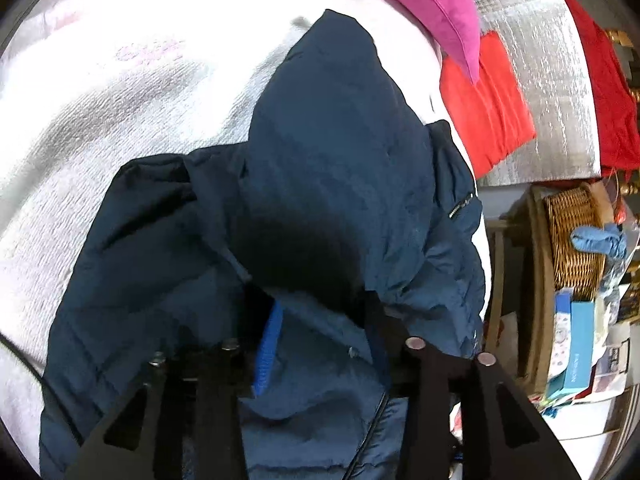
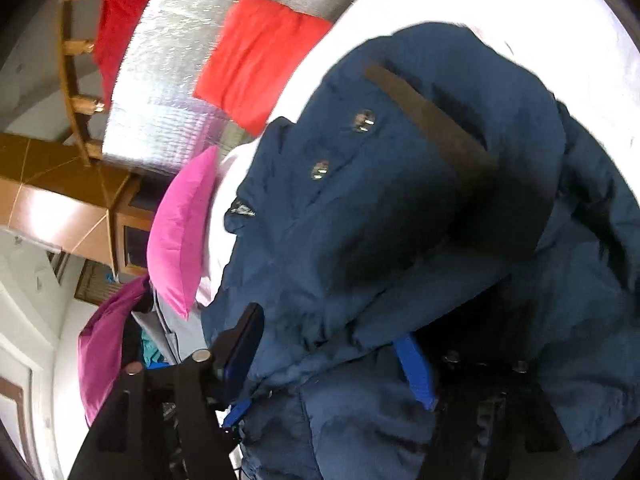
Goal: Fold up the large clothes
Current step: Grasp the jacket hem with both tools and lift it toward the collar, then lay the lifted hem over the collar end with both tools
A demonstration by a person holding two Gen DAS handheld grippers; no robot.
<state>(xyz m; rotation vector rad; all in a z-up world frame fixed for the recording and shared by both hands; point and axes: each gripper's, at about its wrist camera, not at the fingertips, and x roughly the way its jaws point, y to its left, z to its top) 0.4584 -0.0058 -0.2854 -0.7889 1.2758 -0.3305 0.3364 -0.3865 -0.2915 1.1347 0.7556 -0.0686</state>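
- Navy padded jacket [image 1: 320, 184] lies bunched on a white blanket [image 1: 100, 128], hood laid over the body, apparently to compact the bulk. In the left wrist view, the left gripper [image 1: 320, 332] straddles a fold of it; whether the pads press cannot be told.
- In the right wrist view, the right gripper [image 2: 332, 364] stands partly spread astride the hood's gathered edge, its blue-tipped fingers [image 2: 416, 372] flanking fabric; any pinch is unclear. A pink pillow [image 2: 180, 232] lies beside.

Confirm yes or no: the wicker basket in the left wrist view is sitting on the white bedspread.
No. The wicker basket sits off the white bedspread, beside it among clutter.
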